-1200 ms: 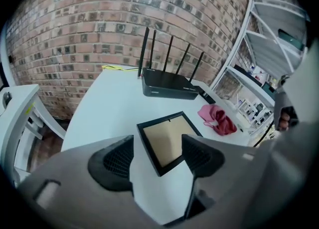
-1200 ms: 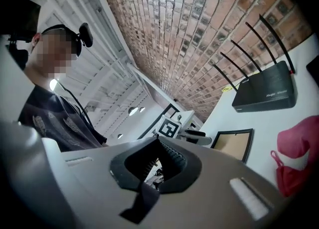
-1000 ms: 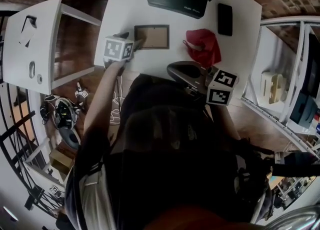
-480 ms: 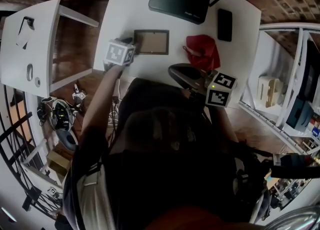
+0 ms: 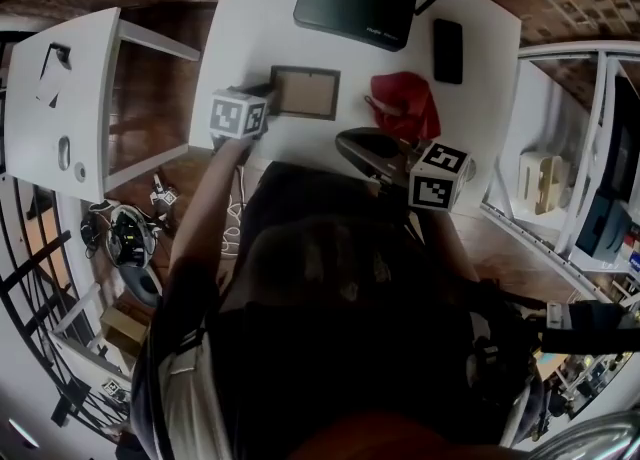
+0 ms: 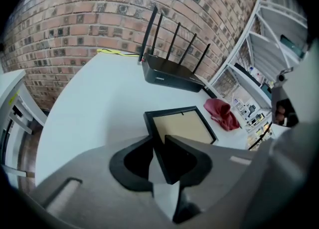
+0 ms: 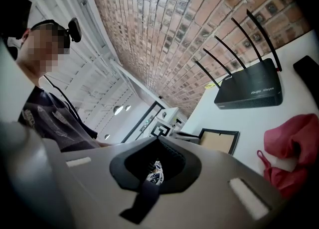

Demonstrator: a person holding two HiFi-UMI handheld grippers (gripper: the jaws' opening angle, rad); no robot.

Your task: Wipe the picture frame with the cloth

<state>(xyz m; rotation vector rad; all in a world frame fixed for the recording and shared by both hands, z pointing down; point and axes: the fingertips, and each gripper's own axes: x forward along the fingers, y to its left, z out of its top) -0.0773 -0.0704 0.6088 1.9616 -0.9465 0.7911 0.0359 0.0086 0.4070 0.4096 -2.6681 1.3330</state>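
Note:
A black picture frame (image 5: 305, 91) with a tan backing lies flat on the white table (image 5: 260, 28). My left gripper (image 5: 268, 93) stands at its left end, and its jaws have just been closing. In the left gripper view, the left gripper (image 6: 158, 141) is shut on the picture frame (image 6: 182, 126) at its near corner edge. The red cloth (image 5: 405, 103) lies crumpled to the right of the frame, untouched. Near the table's front edge, by the cloth, my right gripper (image 5: 350, 140) hangs shut and empty. The right gripper view shows the cloth (image 7: 294, 148) at the lower right.
A black router (image 5: 355, 5) with several antennas sits at the table's far edge, before a brick wall. A dark phone (image 5: 448, 51) lies at the back right. A second white desk (image 5: 60, 88) stands to the left, white shelving (image 5: 560, 178) to the right.
My left gripper has edged onto the frame's left end and closed on it. The right gripper has stayed where it was, and the cloth has not moved.

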